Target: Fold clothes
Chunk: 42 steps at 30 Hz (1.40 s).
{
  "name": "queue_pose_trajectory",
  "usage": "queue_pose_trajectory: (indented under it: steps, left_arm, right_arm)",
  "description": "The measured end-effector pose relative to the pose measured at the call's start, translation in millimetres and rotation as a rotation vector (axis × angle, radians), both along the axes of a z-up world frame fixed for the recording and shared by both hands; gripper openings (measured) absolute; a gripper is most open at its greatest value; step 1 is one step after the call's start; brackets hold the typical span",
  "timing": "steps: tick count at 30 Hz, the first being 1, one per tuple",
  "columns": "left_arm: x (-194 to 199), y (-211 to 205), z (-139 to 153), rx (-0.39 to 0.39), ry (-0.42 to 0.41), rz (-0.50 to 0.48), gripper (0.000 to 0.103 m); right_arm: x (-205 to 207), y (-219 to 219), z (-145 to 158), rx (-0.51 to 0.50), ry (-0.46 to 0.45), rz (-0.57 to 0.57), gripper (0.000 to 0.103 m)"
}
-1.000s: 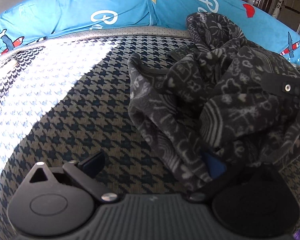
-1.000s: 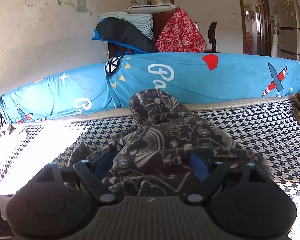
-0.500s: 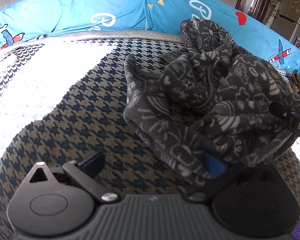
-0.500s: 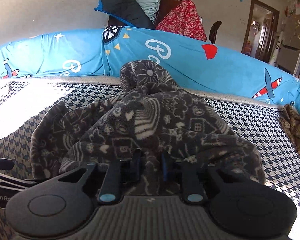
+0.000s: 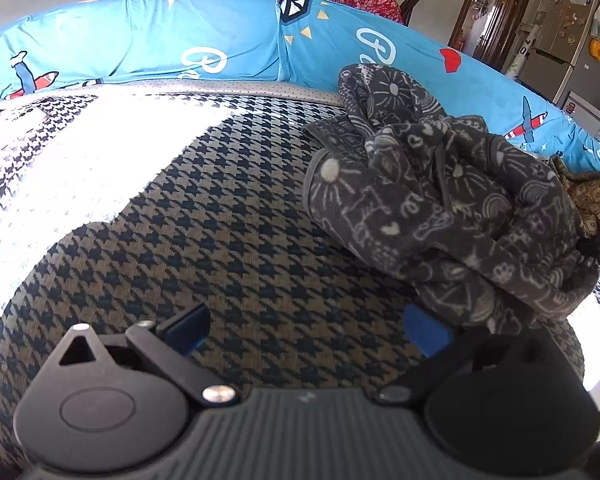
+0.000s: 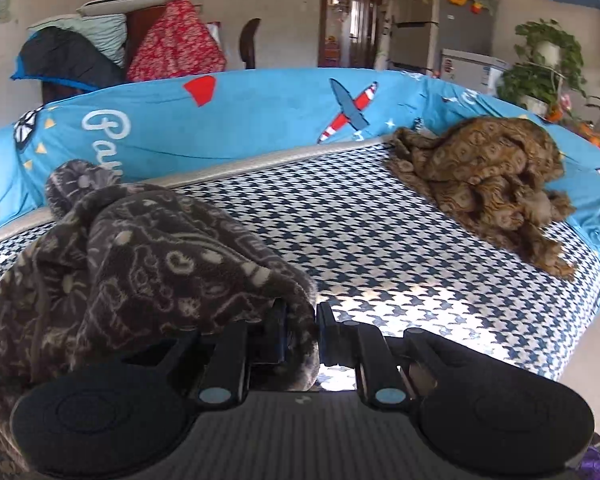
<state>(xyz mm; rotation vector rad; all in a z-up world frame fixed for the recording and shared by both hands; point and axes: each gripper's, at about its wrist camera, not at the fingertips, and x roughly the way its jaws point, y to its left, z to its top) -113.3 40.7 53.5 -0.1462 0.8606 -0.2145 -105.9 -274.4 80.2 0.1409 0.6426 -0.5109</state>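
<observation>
The right tool [image 6: 302, 334] is pinching the grey patterned garment [image 6: 148, 256] near the bed's [image 6: 380, 240] back edge; the left tool [image 5: 306, 330] is gaping wide, holding nothing.

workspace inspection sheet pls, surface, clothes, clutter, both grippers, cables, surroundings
surface: houndstooth-covered mattress, partly in bright sunlight, blue printed bolster along its far edge
job's things: grey patterned fleece garment, crumpled, unfolded; brown patterned garment, bunched in the far right corner against the bolster
clutter: nothing seen on the mattress beyond the two garments
grippers: right gripper has just closed, pinching an edge of the grey garment; left gripper open, nothing between its fingers, garment edge draped beside its right finger
cables: nothing seen
surroundings: piled bedding, fridge, potted plant, doorway
</observation>
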Motion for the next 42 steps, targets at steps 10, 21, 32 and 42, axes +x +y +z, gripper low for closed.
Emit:
queue_pose_trajectory:
  steps: [10, 21, 32, 42]
  left_arm:
    - [2, -6, -4, 0.023, 0.012, 0.013, 0.103]
    - [31, 5, 13, 0.110, 0.001, 0.076, 0.103]
    - [83, 14, 37, 0.189, -0.053, 0.051, 0.103]
    - [118, 29, 30, 0.115, -0.019, 0.079, 0.103]
  right_arm:
    - [-26, 7, 28, 0.002, -0.216, 0.020, 0.030]
    - [-13, 79, 29, 0.005, -0.259, 0.464, 0.045]
    - [17, 146, -11, -0.076, -0.120, 0.710, 0.073]
    - [54, 189, -41, -0.123, -0.016, 0.734, 0.082]
